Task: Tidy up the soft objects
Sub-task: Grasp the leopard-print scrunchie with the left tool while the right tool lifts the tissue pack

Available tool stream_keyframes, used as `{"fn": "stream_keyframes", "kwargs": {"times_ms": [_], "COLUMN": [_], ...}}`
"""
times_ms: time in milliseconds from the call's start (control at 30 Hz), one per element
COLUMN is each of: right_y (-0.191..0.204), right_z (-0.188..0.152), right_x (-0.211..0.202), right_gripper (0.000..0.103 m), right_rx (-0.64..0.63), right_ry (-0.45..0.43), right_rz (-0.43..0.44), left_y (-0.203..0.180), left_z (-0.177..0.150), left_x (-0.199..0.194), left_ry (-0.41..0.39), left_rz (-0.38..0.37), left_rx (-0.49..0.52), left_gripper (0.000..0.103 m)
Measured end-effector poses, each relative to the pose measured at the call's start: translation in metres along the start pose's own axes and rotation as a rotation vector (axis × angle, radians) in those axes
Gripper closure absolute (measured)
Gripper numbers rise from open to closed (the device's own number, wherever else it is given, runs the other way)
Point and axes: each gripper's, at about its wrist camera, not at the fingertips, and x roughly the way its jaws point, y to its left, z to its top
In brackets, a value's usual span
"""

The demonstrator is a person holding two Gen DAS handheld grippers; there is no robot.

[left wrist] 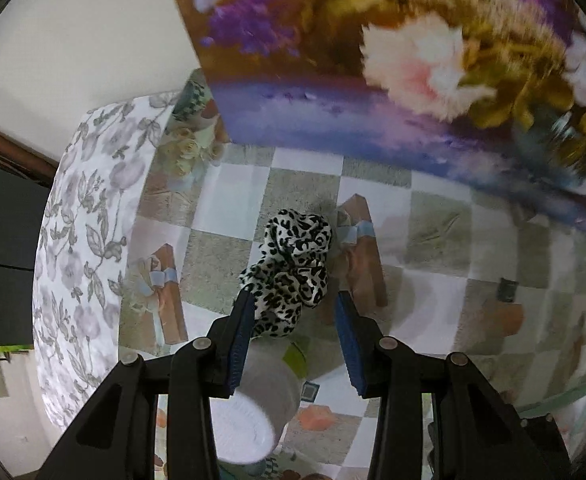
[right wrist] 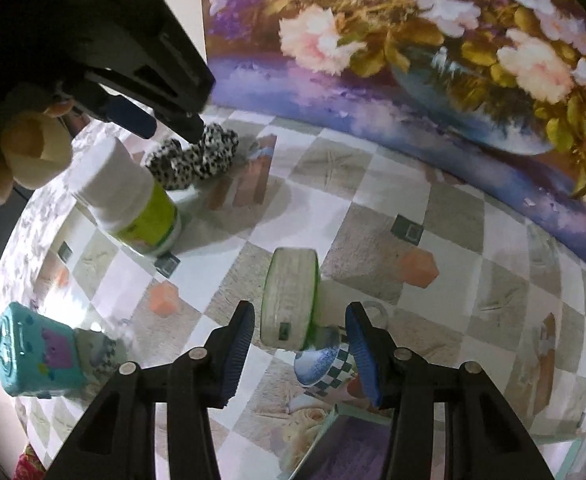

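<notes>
A leopard-print fabric scrunchie (left wrist: 293,264) lies on the checkered tablecloth. My left gripper (left wrist: 293,304) is open right above it, its blue pads on either side of the near end, the left pad touching the fabric. The scrunchie also shows in the right wrist view (right wrist: 197,158), under the left gripper (right wrist: 165,120). My right gripper (right wrist: 299,316) is open over a white pad with green edges (right wrist: 291,296), which sits between the fingers.
A white bottle with a green label (right wrist: 133,196) stands near the scrunchie; its top shows in the left wrist view (left wrist: 253,408). A teal box (right wrist: 33,356) is at the left edge. A flower painting (right wrist: 413,40) backs the table (right wrist: 373,216).
</notes>
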Motion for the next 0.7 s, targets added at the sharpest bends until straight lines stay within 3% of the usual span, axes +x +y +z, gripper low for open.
{"fn": "stream_keyframes", "kwargs": {"times_ms": [67, 167, 400, 533, 700], "right_y": [-0.004, -0.007, -0.019, -0.024, -0.029], "right_z": [-0.004, -0.007, -0.011, -0.012, -0.013], "right_x": [0.003, 0.006, -0.001, 0.0, 0.001], "right_gripper": [0.068, 0.077, 0.08, 0.08, 0.08], "right_rx": [0.01, 0.015, 0.037, 0.046, 0.06], "right_ry": [-0.002, -0.008, -0.033, -0.034, -0.041], "right_rz": [0.026, 0.046, 0.071, 0.084, 0.101], "left_y": [-0.007, -0.018, -0.034, -0.037, -0.037], "left_z": [0.0, 0.0, -0.003, -0.004, -0.005], "left_x": [0.008, 0.017, 0.04, 0.048, 0.049], "left_ry": [0.012, 0.022, 0.056, 0.053, 0.028], "left_rz": [0.035, 0.096, 0.251, 0.293, 0.336], "left_rx": [0.033, 0.078, 0.172, 0.189, 0.193], "left_gripper": [0.06, 0.06, 0.06, 0.061, 0.086]}}
